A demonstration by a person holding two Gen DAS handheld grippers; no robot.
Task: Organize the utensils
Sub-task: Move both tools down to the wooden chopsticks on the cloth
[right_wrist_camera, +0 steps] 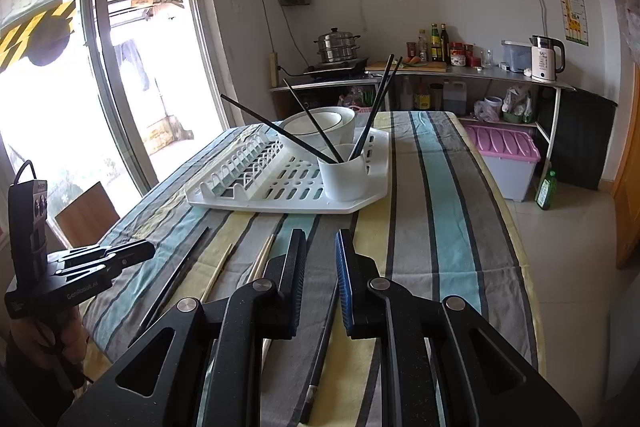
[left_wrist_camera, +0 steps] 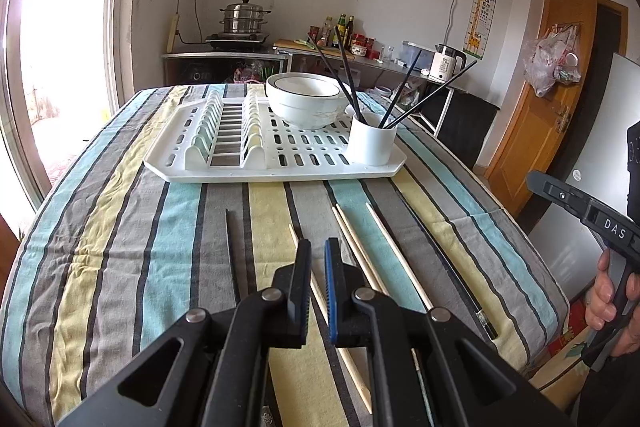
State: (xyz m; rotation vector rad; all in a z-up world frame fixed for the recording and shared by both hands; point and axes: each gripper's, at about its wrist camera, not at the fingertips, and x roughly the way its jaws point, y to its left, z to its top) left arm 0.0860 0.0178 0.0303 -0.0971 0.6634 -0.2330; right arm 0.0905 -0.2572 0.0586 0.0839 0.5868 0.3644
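Note:
A white utensil cup (left_wrist_camera: 372, 143) (right_wrist_camera: 346, 175) stands at the near right corner of a white dish rack tray (left_wrist_camera: 276, 171) (right_wrist_camera: 360, 201), with several black chopsticks (left_wrist_camera: 400, 95) (right_wrist_camera: 312, 131) leaning in it. On the striped cloth lie wooden chopsticks (left_wrist_camera: 396, 255) (right_wrist_camera: 262, 259) and black chopsticks (left_wrist_camera: 232, 255) (right_wrist_camera: 176, 275). My left gripper (left_wrist_camera: 319, 247) (right_wrist_camera: 148, 249) hovers over one wooden chopstick (left_wrist_camera: 320, 299), its jaws barely apart with nothing between them. Over a black chopstick (right_wrist_camera: 320, 347) my right gripper (right_wrist_camera: 320, 239) (left_wrist_camera: 534, 181) is open, holding nothing.
A white bowl (left_wrist_camera: 306, 99) (right_wrist_camera: 320, 127) sits on the tray behind the cup. Beyond the table are a counter with a steamer pot (right_wrist_camera: 338, 47), bottles and a kettle (right_wrist_camera: 546, 59). A pink-lidded bin (right_wrist_camera: 504, 147) and a green bottle (right_wrist_camera: 546, 189) stand on the floor at the right.

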